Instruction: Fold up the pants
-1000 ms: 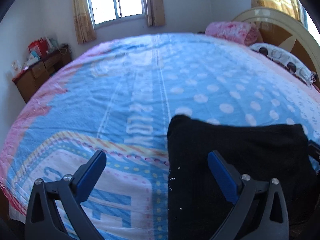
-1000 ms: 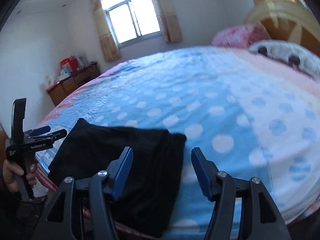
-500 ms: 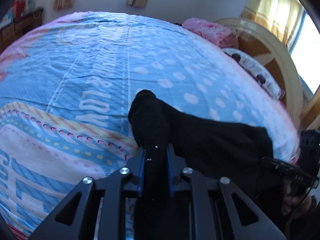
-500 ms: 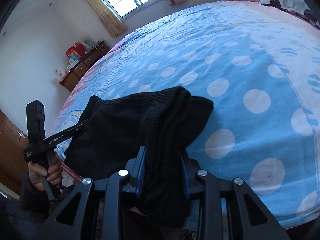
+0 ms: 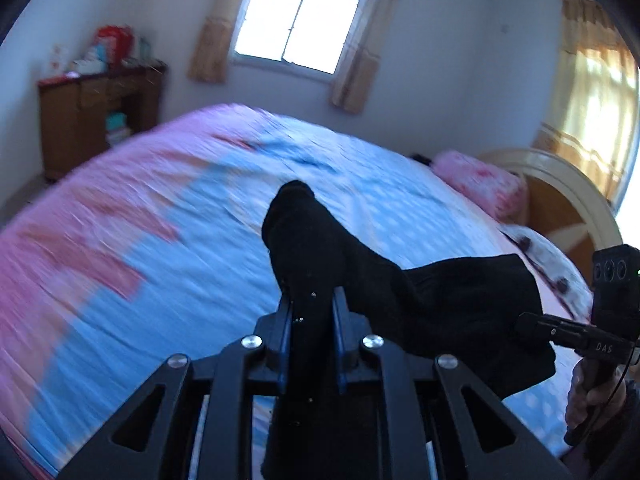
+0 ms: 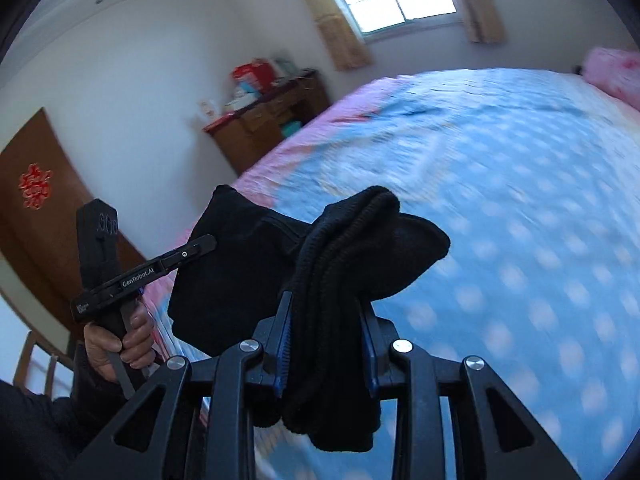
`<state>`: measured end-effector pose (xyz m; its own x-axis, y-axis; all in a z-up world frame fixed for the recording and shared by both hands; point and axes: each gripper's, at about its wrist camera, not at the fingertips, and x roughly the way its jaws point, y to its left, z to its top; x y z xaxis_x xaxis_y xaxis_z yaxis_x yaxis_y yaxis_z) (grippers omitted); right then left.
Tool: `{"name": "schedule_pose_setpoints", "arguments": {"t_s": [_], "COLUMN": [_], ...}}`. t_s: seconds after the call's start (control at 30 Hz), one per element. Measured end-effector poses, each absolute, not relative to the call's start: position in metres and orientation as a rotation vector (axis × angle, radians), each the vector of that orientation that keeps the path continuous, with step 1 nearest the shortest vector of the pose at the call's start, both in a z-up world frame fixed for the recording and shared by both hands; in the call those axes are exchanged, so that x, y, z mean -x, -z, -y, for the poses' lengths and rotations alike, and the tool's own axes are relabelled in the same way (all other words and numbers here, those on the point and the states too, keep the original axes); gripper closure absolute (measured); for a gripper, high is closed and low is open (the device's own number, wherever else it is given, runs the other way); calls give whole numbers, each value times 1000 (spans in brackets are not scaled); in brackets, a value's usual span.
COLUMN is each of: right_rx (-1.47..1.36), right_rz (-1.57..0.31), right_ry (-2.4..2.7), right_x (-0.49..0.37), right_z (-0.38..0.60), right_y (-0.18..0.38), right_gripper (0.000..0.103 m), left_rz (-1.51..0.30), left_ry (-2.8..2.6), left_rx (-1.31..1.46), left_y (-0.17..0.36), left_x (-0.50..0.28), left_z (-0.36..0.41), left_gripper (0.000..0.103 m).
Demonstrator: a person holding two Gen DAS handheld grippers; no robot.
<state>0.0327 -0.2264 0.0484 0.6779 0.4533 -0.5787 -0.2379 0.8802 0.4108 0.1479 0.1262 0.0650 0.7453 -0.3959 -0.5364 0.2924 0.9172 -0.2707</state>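
We hold the black pants (image 5: 400, 292) aloft over the bed (image 5: 160, 264), slung between both tools. The left gripper (image 5: 310, 312) clamps one bunched corner; the right gripper (image 6: 326, 320), at 3 o'clock, clamps a thicker wad. Risk: uneven tension may slip a corner free. Both point slightly downward.

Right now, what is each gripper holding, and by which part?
Black pants: left gripper and right gripper each clamp a bunched edge.
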Motion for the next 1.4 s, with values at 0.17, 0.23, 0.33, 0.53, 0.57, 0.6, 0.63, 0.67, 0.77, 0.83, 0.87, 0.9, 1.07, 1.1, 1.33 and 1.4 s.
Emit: {"name": "schedule_pose_setpoints", "arguments": {"t_s": [0.17,0.23,0.33,0.53,0.57,0.6,0.63,0.67,0.77,0.83,0.87,0.9,1.07,1.1,1.33,1.4], "right_rx": [-257,-238,-210,-189,-226,-277,-329,-357,-417,-446,-485,-542,-699,-697,-640,-619], "right_rz": [-672,-650,-668,-801,-832,-852,-861,-872,-884,-892,-903,-905,-805,-805,-879,-848], "right_ry": [-531,-579,-623,-581,-577,-578,-578,-573,-599,-589,-561,-507,-292,-295,-255,-239], "right_x": [-158,-204,-264,-335,-340,-345,-348,-351,-356,-350,-347,-342,-293,-281,-205,-177], "right_z": [170,149,122,102,107,114,123,128,134,136,141,150,170,163,104,92], "right_y": [-51,-40,-10,73,81,87,90,94,95,93,91,88,54,45,15,8], "right_gripper": [73,73,73,71,68,64,55,49,47,47,47,47,47,47,36,35], "left_rz": [-561,-568,-627,-753,-775,-779,-776,-775,-785,-794,-791,-780,-701,-690,-610,-602], "left_ry": [168,91,26,-83,-84,-85,-95,-125,-227,-243,-267,-290,-349,-337,-274,-270], "left_rx": [131,105,81,-8,6,11,13,5,-5,5,2,-7,-75,-67,-48,-30], "left_y": [-71,-59,-26,43,48,48,46,45,45,39,33,27,-1,-5,-25,-28], "left_x": [-211,-237,-274,-323,-327,-327,-328,-329,-326,-318,-311,-305,-260,-251,-178,-160], "left_z": [-182,-198,-206,-216,-218,-220,-220,-220,-228,-237,-240,-245,-231,-228,-198,-194], "left_gripper": [85,85,85,79,75,74,65,45,16,16,15,15,12,12,2,0]}}
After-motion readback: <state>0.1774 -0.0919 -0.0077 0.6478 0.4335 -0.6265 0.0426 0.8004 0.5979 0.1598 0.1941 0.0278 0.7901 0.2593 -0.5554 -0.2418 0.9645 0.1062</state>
